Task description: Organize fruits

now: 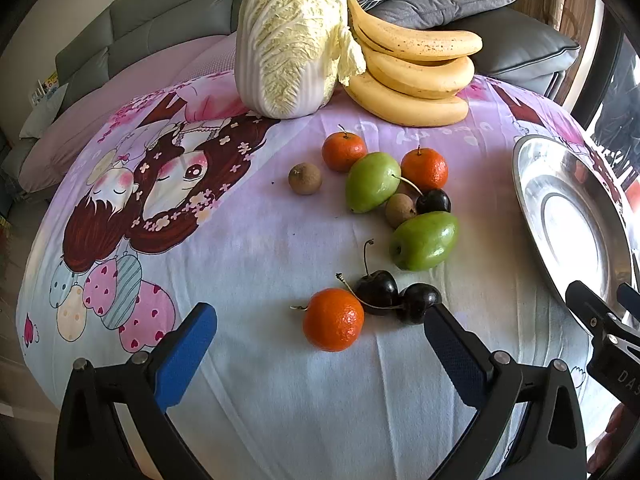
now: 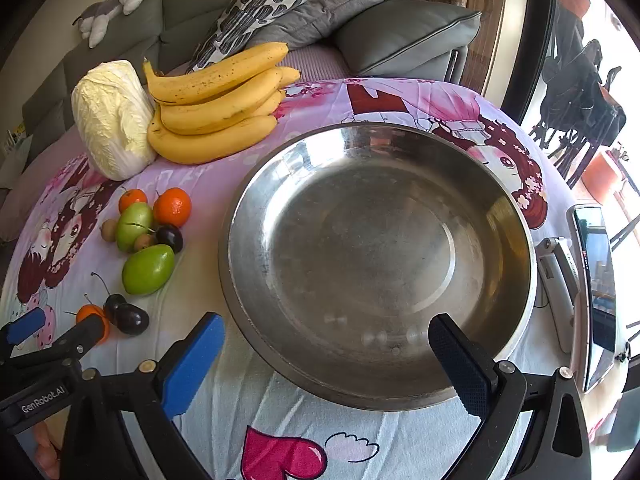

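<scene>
Sitting empty right of the fruit pile: wide steel bowl (image 2: pixel 376 256), hard, shiny, shallow rim. Behind, napa cabbage (image 1: pixel 290 40), leafy, crinkled, beside banana bunch (image 1: pixel 412 68), soft, bruisable, best held mid-bunch. Scattered on printed cloth (image 1: pixel 260 380): two green fruits (image 1: pixel 424 246), smooth, firm, oval; nearest mandarin (image 1: pixel 333 319), round, light, dimpled skin, squeezable, best pinched across its middle; dark cherries (image 1: pixel 376 292), glossy, slippery, delicate, touching the mandarin. Left gripper (image 1: pixel 320 334) jaws spread wide, holding nothing, mandarin between its tips. Right gripper (image 2: pixel 326 344) likewise spread, holding nothing, over bowl's near rim.
</scene>
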`<action>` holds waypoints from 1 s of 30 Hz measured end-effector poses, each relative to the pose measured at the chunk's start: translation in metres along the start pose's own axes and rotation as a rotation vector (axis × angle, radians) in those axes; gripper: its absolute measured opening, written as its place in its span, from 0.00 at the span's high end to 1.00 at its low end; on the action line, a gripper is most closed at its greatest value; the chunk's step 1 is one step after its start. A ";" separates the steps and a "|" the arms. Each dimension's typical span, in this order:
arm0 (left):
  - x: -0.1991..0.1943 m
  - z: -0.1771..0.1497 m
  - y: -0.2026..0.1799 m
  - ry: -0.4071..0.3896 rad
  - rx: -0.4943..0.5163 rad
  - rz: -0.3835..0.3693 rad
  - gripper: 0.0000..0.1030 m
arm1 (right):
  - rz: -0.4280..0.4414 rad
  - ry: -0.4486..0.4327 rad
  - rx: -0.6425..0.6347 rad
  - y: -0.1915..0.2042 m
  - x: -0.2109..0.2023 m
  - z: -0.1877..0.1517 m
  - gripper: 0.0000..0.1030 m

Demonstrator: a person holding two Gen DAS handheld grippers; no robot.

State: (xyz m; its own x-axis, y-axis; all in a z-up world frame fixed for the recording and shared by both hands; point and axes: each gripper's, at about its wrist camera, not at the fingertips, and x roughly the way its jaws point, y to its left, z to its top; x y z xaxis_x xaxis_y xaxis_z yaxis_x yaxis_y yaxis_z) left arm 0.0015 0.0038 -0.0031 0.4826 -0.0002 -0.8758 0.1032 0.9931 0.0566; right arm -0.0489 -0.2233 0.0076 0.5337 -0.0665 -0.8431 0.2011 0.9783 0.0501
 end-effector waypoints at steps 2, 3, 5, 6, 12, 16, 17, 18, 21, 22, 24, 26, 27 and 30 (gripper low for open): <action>0.000 0.000 0.000 0.000 0.000 0.001 0.00 | 0.000 -0.001 0.001 0.000 0.000 0.000 0.00; 0.000 0.000 0.000 -0.001 0.000 0.001 0.00 | 0.000 -0.001 0.001 0.000 0.000 0.000 0.00; 0.000 0.000 0.000 -0.001 0.000 0.000 0.00 | -0.001 0.000 0.002 0.001 0.001 0.000 0.00; 0.000 0.000 0.000 -0.002 0.000 0.000 0.00 | 0.000 0.001 0.005 0.000 0.000 0.001 0.00; -0.001 0.000 -0.001 -0.003 0.003 0.000 0.00 | 0.000 0.001 0.005 -0.001 0.000 0.000 0.00; -0.002 0.000 -0.002 -0.005 0.002 -0.002 0.00 | 0.001 0.001 0.005 -0.001 0.000 0.000 0.00; -0.002 0.000 -0.002 -0.005 0.002 -0.002 0.00 | 0.001 0.001 0.005 -0.001 0.000 0.000 0.00; -0.002 0.000 -0.002 -0.004 0.002 -0.002 0.00 | 0.001 0.001 0.005 -0.001 0.001 0.000 0.00; -0.002 0.000 -0.002 -0.006 0.002 -0.002 0.00 | 0.001 0.001 0.006 -0.001 0.001 0.001 0.00; -0.002 0.000 -0.003 -0.006 0.003 -0.002 0.00 | 0.001 0.001 0.005 -0.001 0.001 0.000 0.00; -0.002 0.000 -0.004 -0.006 0.004 -0.001 0.00 | 0.002 0.001 0.005 -0.001 0.001 0.000 0.00; -0.002 0.000 -0.005 -0.005 0.004 0.000 0.00 | 0.002 0.002 0.005 -0.001 0.001 0.000 0.00; -0.002 0.000 -0.005 -0.004 0.004 -0.001 0.00 | 0.002 0.002 0.005 -0.001 0.001 0.000 0.00; -0.002 0.000 -0.005 -0.003 0.003 -0.004 0.00 | 0.002 0.001 0.005 0.000 0.001 0.000 0.00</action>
State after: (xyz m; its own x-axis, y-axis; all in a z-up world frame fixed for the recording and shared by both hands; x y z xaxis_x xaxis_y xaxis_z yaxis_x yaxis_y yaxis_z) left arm -0.0001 -0.0015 -0.0021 0.4848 -0.0043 -0.8746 0.1079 0.9926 0.0549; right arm -0.0484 -0.2238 0.0068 0.5331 -0.0646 -0.8436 0.2046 0.9773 0.0545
